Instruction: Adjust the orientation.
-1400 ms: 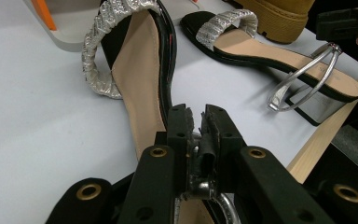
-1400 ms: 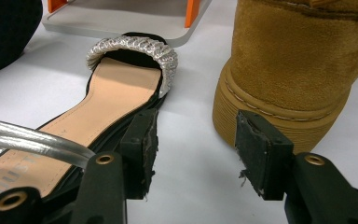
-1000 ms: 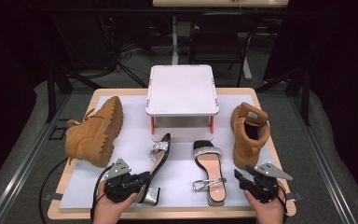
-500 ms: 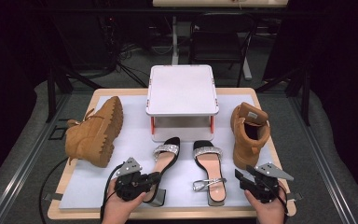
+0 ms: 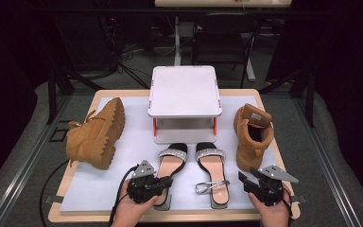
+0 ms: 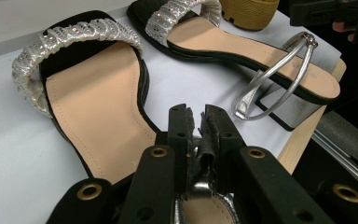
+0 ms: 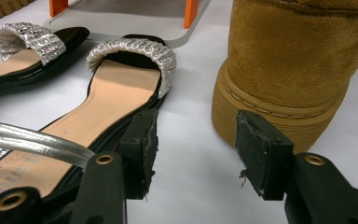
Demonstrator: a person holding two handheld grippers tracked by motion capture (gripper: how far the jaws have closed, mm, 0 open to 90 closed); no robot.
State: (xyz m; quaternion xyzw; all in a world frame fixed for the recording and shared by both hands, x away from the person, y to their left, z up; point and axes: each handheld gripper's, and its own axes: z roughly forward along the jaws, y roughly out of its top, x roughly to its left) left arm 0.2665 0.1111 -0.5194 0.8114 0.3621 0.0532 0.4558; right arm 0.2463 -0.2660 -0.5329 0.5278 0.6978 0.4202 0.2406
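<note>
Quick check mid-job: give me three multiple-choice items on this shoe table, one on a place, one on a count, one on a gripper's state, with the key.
1. Where does the white stand sit?
A. At the table's far middle, behind the sandals
B. At the near left corner
C. On the right boot

2. How many tan boots are on the table?
A. One
B. Two
C. Four

3. How is the left gripper?
A. Wide open over a boot
B. Shut on the left sandal's heel strap
C. Shut on the stand's leg

Key: 1 A, the stand is beyond both sandals. 2 B, left boot and right boot. 3 B, its jaws pinch the left sandal at the heel strap.
</note>
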